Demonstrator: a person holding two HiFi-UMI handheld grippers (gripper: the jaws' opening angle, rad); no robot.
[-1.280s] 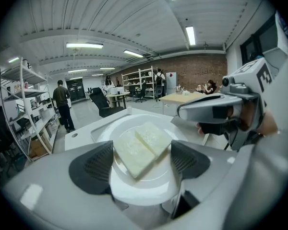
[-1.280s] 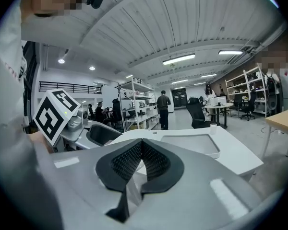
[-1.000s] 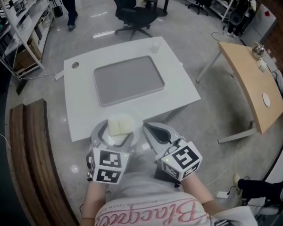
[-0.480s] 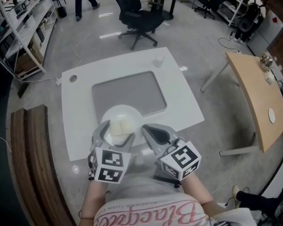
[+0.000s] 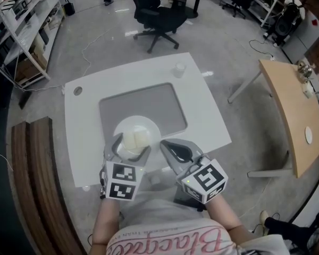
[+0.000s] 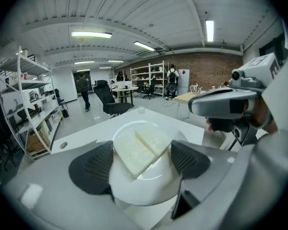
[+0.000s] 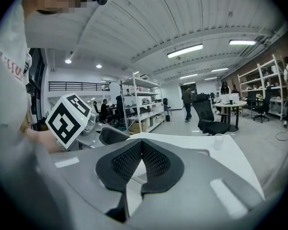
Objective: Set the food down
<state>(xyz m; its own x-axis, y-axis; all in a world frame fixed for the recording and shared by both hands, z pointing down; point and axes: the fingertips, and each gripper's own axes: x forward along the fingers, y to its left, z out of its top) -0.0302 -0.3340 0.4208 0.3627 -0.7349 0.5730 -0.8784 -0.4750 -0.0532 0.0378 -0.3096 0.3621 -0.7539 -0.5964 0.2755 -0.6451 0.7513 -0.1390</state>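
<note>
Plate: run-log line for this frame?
left gripper: shut on plate with food | right gripper: shut, empty | plate: over grey mat near edge, white table

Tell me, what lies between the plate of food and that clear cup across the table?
A flat gray tray, bare along that stretch. The head view shows the plate over its near edge and the cup past its far corner.

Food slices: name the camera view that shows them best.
Left gripper view: the food slices fill the centre, close up, on the plate between its jaws. Head view shows them small; right gripper view shows none.
</note>
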